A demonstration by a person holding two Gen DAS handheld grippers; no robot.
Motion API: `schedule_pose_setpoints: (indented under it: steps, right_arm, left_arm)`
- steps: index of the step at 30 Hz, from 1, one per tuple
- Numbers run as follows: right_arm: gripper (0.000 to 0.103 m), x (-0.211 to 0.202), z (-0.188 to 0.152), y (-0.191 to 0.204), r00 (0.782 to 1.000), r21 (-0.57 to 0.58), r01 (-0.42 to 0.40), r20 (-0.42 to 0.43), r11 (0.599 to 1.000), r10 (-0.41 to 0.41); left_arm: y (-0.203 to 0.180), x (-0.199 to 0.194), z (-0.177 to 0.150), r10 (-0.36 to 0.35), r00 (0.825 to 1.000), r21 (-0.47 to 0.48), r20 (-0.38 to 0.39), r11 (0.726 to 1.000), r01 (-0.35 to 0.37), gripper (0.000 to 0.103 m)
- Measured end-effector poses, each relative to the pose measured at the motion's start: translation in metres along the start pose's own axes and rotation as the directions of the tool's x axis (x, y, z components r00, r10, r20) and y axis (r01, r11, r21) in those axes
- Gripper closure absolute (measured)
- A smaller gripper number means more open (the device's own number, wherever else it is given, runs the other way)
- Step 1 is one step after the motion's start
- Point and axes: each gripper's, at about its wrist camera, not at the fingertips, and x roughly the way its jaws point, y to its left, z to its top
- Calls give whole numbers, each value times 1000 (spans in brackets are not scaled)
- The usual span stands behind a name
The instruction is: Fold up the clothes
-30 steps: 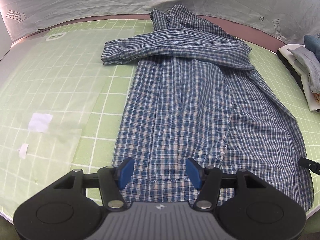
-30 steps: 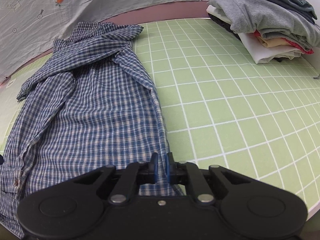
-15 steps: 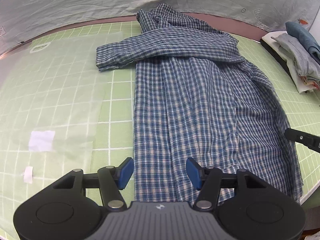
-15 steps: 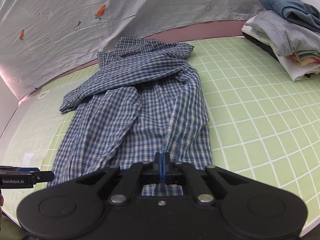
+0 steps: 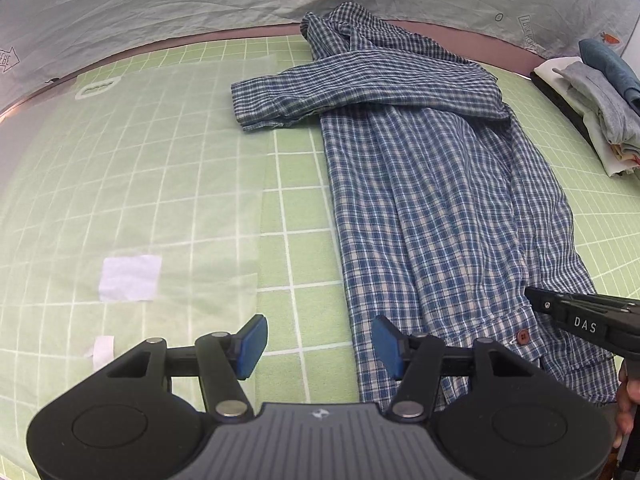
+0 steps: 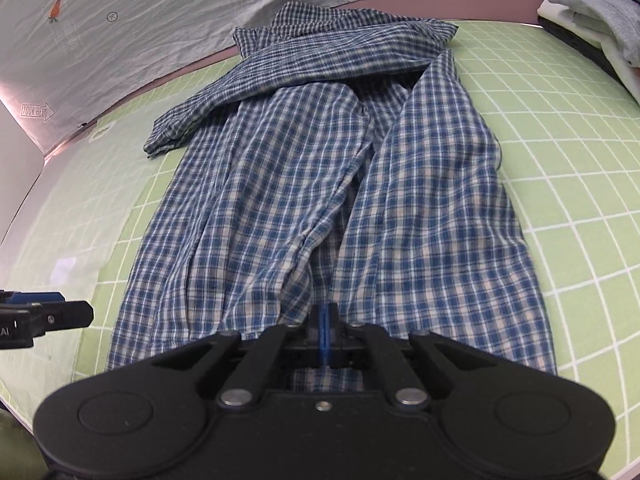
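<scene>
From the left wrist, the left gripper hangs with jaws apart and empty over the green gridded mat, and since a second ago the blue plaid shirt has slid from 12 to 1 o'clock, while the right gripper's tip shows at 3 o'clock. From the right wrist, the right gripper, jaws just drawn closed, pinches the crumpled shirt's hem; folded clothes sit at 2 o'clock, a printed grey sheet behind.
</scene>
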Motion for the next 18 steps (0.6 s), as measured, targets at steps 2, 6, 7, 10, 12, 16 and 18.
schedule_pose_setpoints:
  steps: [2, 6, 7, 10, 12, 16, 18]
  right_arm:
    - [98, -6, 2, -1, 1000, 5, 2, 19, 1000, -2]
    - [61, -27, 13, -9, 994, 38, -28, 106, 999, 24]
    - [58, -32, 17, -11, 992, 39, -29, 125, 999, 24]
    - [42, -38, 31, -15, 987, 6, 1, 158, 1000, -2]
    - [28, -39, 40, -18, 984, -19, 23, 177, 1000, -19]
    - [6, -36, 62, -31, 978, -51, 70, 201, 996, -59]
    - [3, -29, 75, -37, 978, -67, 90, 196, 994, -75]
  left_arm:
    - [-1, 1, 1, -7, 1000, -2, 3, 1000, 7, 44]
    - [-4, 3, 8, -7, 1000, -25, 17, 1000, 7, 44]
    - [-5, 4, 11, -3, 1000, -35, 22, 999, 4, 43]
    - [-6, 7, 22, 10, 999, -62, 40, 998, -7, 38]
    - [-8, 9, 31, 28, 998, -70, 54, 997, -24, 36]
    - [-9, 12, 48, 73, 994, -101, 83, 993, -65, 23]
    - [-8, 14, 57, 96, 991, -127, 94, 988, -84, 20]
